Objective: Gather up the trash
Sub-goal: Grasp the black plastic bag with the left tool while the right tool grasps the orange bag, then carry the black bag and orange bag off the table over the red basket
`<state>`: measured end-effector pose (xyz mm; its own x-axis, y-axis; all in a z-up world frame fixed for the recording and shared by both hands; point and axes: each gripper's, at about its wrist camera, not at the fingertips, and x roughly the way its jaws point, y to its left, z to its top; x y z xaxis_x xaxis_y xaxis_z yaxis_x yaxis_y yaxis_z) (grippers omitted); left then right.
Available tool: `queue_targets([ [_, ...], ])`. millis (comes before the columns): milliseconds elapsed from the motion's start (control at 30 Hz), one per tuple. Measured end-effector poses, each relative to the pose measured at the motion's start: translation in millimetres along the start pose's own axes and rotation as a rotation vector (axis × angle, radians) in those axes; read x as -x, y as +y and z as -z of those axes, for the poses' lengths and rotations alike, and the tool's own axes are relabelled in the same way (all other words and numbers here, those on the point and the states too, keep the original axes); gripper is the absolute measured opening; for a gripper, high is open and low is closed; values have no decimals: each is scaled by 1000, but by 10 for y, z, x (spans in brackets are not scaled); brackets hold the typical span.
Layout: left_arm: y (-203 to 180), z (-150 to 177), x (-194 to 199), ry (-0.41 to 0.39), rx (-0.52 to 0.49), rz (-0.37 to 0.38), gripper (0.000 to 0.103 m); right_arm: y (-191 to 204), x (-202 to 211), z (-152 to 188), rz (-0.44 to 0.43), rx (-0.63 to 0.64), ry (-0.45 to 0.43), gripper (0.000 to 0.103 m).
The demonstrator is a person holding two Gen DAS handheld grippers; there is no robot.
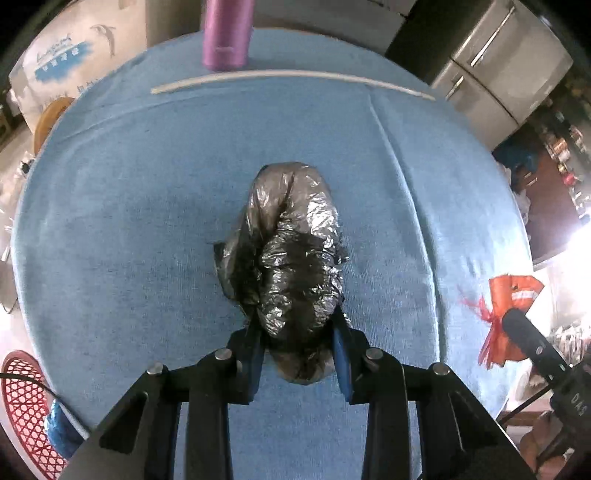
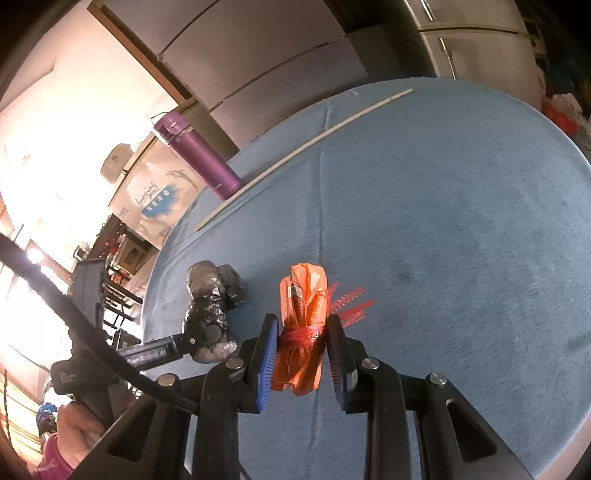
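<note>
Both wrist cams close above blue tablecloth (image 1: 129, 221), facing across it; shared: purple bottle (image 2: 199, 162), white strip (image 1: 288, 75).

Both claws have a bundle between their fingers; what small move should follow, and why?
Probably lift both together. The left claw is shut on the crumpled black plastic bag, and the right claw pinches the tied orange plastic bag. Both bundles seem low over the blue tablecloth.

The purple bottle (image 1: 227, 35) loses its top to the upper edge of the left wrist view. The red basket (image 1: 26, 406) is cut by the left edge there. The black bag's (image 1: 291, 258) near end is blurred between the jaws.
</note>
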<state>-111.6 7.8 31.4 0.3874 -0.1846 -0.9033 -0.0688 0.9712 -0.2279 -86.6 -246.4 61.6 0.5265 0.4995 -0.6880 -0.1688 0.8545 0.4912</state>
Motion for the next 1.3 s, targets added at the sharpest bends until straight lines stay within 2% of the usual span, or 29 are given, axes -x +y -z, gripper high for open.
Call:
queue_targets([
  [233, 34, 246, 706, -151, -61, -58, 33, 203, 112, 44, -31, 29, -17, 28],
  [367, 64, 313, 1102, -235, -57, -91, 33, 386, 182, 88, -56, 61, -25, 28],
  [400, 81, 248, 1212, -259, -61, -117, 33, 443, 200, 99, -63, 72, -28, 28],
  [533, 212, 421, 1671, -373, -88, -245, 33, 657, 287, 154, -104, 114, -42, 28],
  [733, 397, 620, 2074, -499, -93, -373, 33, 1003, 430, 270, -156, 179, -51, 28],
  [767, 384, 608, 2025, -513, -93, -391, 33, 1052, 444, 283, -161, 191, -52, 28],
  [1033, 583, 1009, 2479, -600, -61, -501, 33, 1523, 579, 463, -221, 288, -46, 28],
  [1300, 925, 1410, 2720, -619, -12, -549, 33, 2029, 683, 693, -302, 401, -34, 28],
])
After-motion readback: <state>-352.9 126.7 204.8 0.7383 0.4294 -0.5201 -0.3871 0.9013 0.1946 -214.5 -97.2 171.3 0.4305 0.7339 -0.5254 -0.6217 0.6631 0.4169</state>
